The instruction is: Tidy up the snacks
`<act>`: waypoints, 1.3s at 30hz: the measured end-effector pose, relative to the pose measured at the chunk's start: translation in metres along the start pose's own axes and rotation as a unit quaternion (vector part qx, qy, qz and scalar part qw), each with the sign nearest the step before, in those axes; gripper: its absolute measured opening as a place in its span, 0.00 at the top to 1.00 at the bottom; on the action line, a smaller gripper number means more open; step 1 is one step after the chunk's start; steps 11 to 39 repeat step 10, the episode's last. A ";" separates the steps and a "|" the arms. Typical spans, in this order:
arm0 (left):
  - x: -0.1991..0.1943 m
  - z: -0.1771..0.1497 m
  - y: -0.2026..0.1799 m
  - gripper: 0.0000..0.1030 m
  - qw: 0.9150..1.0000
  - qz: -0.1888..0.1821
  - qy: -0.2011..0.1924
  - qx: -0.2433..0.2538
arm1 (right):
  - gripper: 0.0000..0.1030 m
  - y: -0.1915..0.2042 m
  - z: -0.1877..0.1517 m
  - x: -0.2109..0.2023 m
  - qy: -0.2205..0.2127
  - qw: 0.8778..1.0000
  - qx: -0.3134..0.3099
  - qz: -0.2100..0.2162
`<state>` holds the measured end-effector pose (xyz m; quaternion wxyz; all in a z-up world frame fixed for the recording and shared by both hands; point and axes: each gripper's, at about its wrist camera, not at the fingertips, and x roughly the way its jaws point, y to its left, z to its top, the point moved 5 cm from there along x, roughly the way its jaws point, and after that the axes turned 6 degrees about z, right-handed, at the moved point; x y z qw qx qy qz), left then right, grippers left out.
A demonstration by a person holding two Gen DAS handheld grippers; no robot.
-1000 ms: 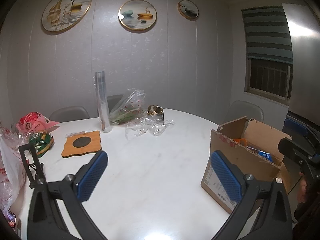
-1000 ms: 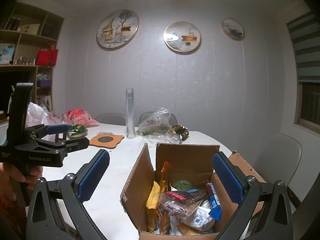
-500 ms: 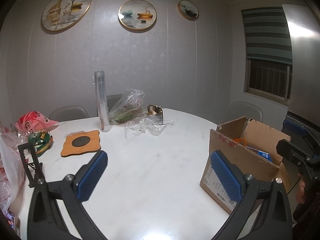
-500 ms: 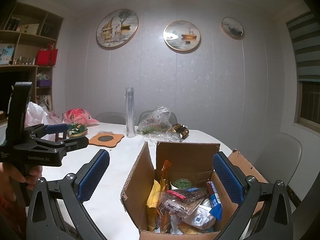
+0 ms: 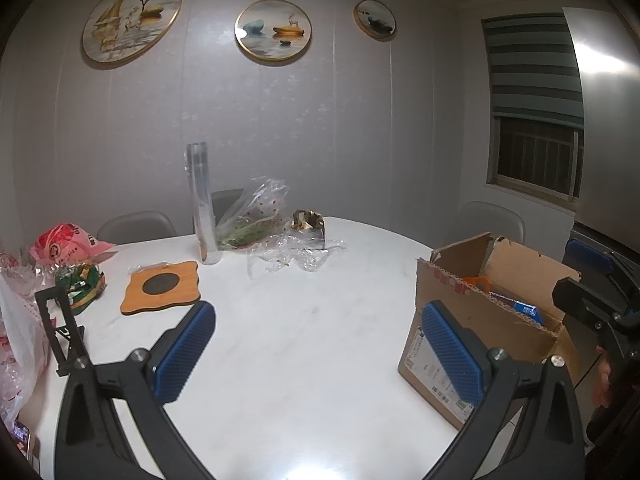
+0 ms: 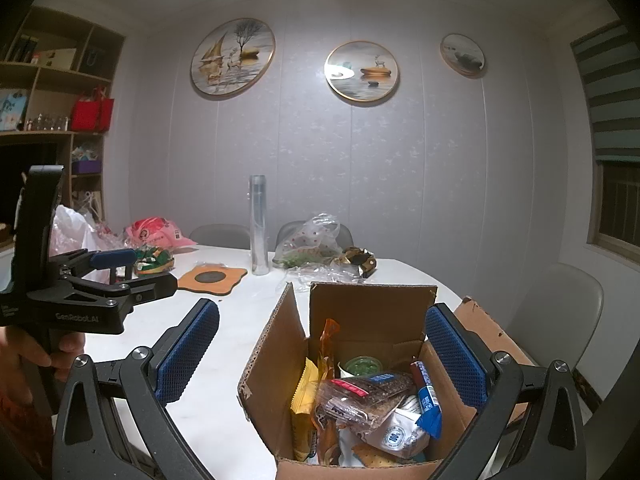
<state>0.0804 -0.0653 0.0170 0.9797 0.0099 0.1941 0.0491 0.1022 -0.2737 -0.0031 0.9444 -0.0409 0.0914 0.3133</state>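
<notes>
An open cardboard box [image 6: 368,312] stands on the white table [image 6: 240,296], packed with several snack packets [image 6: 360,396]. My right gripper [image 6: 320,352] is open and empty, hovering just above and in front of the box. In the left wrist view the box [image 5: 472,300] sits at the right table edge. My left gripper [image 5: 316,348] is open and empty over the bare table [image 5: 300,320], left of the box. It also shows in the right wrist view [image 6: 120,272].
A wooden coaster [image 5: 160,286], a clear tall tube [image 5: 202,216], crumpled plastic bags [image 5: 260,216], a pink bag [image 5: 66,242] and a green packet [image 5: 82,284] lie at the table's far side. A black stand [image 5: 60,332] is at left. Chairs surround the table.
Both grippers have drifted very slightly; the view is almost the same. Nothing was grasped or released.
</notes>
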 end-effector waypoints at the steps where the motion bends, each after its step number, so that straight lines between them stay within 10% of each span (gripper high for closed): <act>1: 0.000 0.000 0.000 0.01 1.000 -0.001 0.000 0.000 | 0.00 0.000 0.000 0.000 0.000 1.000 0.000 0.000; 39: 0.000 -0.001 -0.001 0.01 1.000 -0.004 0.002 0.000 | 0.00 0.000 0.000 -0.001 -0.001 1.000 0.000 -0.002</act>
